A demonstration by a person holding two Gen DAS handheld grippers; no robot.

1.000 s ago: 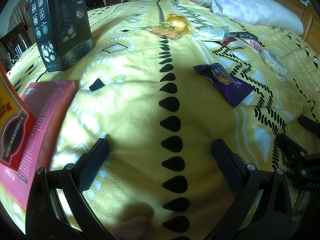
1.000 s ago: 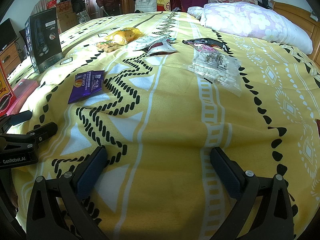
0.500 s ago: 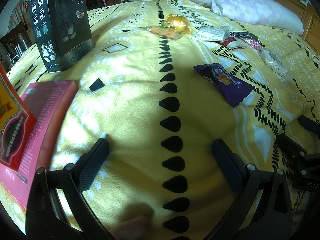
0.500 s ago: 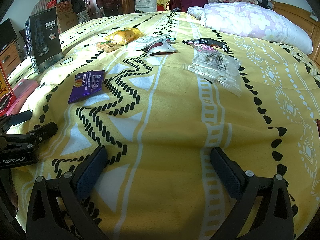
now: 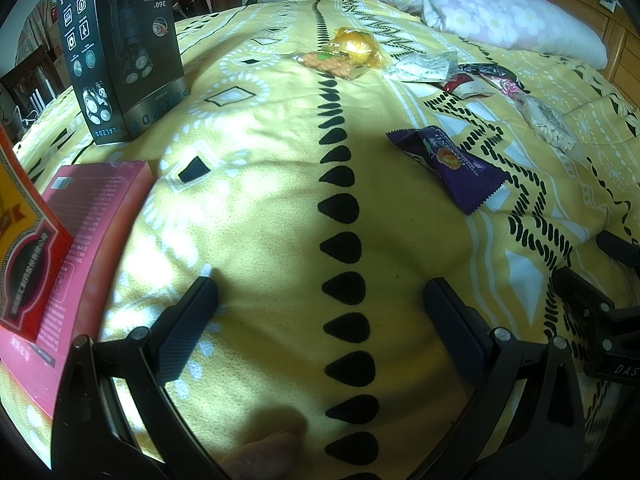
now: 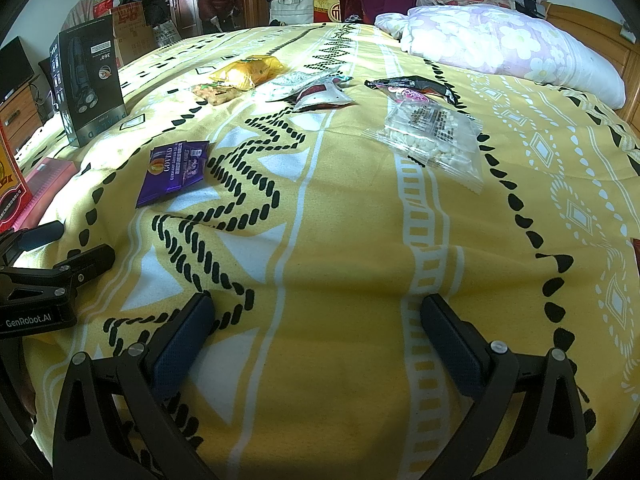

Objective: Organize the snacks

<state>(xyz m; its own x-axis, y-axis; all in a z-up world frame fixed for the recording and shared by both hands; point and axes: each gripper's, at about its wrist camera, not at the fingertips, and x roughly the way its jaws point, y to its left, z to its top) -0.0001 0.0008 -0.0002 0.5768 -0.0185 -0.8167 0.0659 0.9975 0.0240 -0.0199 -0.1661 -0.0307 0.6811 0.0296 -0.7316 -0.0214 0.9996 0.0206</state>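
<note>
Both grippers rest low over the yellow patterned bedspread (image 6: 340,240), each with jaws spread wide and nothing between them. From the left gripper (image 5: 320,292), the purple snack packet (image 5: 448,164) lies at about one o'clock, well ahead of the jaws and apart from them. From the right gripper (image 6: 316,308) the same packet (image 6: 174,170) sits at about eleven o'clock, while the clear bag of white pieces (image 6: 434,136) lies at one o'clock. Farther off at twelve, an orange packet (image 6: 248,72), a silver packet (image 6: 296,80) and a red-and-white packet (image 6: 324,96) cluster together; a black wrapper (image 6: 412,84) lies beside them. A black shaver box (image 5: 120,48) stands upright at ten o'clock, a pink box (image 5: 80,240) nearer
</note>
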